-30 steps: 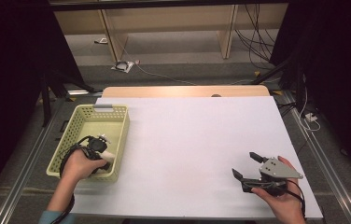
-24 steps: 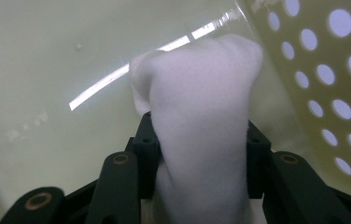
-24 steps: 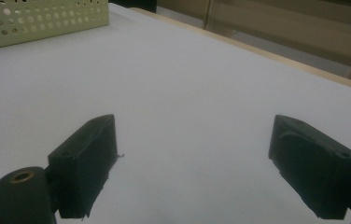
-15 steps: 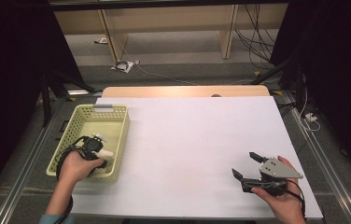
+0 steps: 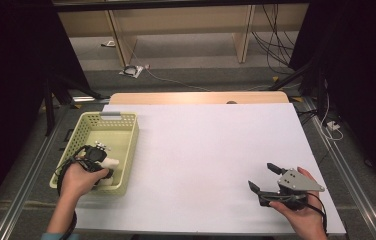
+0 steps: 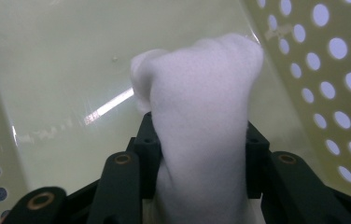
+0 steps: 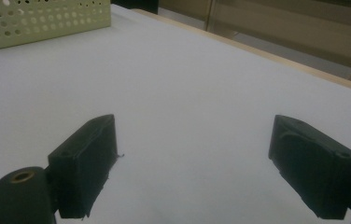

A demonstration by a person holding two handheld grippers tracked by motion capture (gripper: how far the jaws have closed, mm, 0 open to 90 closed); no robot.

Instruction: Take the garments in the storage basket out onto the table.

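- The left gripper (image 6: 200, 154) has its jaws pressed on a soft white roll (image 6: 201, 121), one pad on each flank; the cloth bulges out just above the pads, so the grip is firm and the jaws stand at a middling width.
- The roll's long axis runs straight out along the jaws, away from the camera, and its far end points down toward the floor of the basket (image 6: 47, 70).
- In the high view the left gripper (image 5: 97, 161) sits inside the yellow-green basket (image 5: 126, 150), at its near end, with the roll (image 5: 110, 164) showing as a pale patch just to the right of the hand.
- The perforated basket wall (image 6: 332, 93) rises close on the right of the roll in the left gripper view, so a lift, as I judge it, wants to go up and clear of that wall before any sideways travel.
- The left hand (image 5: 78, 179) is the one on the roll; the right is well apart, across the white table (image 5: 206, 150).
- The right gripper (image 7: 192, 163) has its jaws wide with nothing between them, just bare tabletop.
- In the high view the right gripper (image 5: 264, 179) rests low at the near right of the table, pointing left toward the basket (image 7: 33, 23).
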